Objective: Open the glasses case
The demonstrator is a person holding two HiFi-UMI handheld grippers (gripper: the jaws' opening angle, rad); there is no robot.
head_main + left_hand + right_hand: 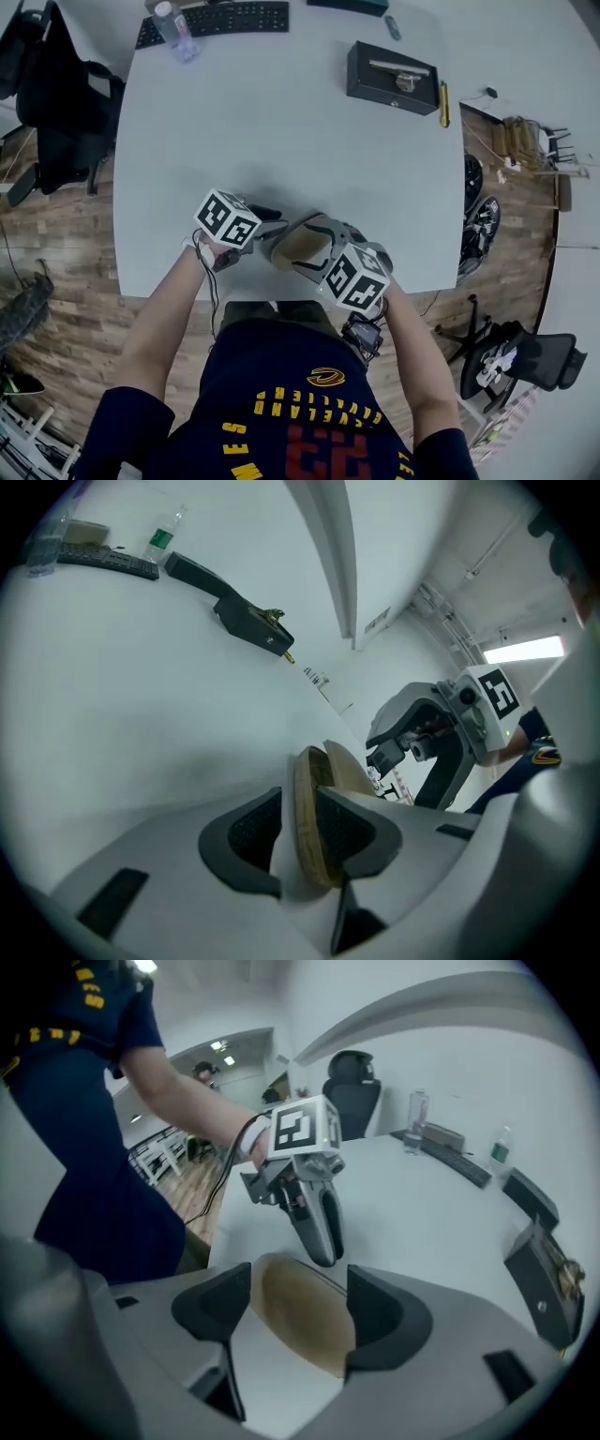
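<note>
Surface (281, 141): the pale top fills most of your head view, and you stand at its near edge.
Chair (56, 103): a black office chair sits off the surface's left side, on the wooden floor (66, 309).
Keyboard (217, 19): it is dark and lies along the far edge.
Black box (394, 77): you see it at the far right of the surface, well apart from your hands, with a metal fitting on its top.
Right claw (295, 1312): you point it steeply down at the case. Its jaws stand wide apart, one dark pad on each side of the tan lining, and they do not clamp it.
Left claw (302, 832): you have it clamped on one rim of the case, which stands edge-on between the two pads.
Glasses case (302, 242): it sits at the near edge of the surface, between your two claws. The shell is grey and the tan inside shows, with its halves parted.
Bottle (174, 30): clear plastic, it stands just beside the keyboard's left end.
</note>
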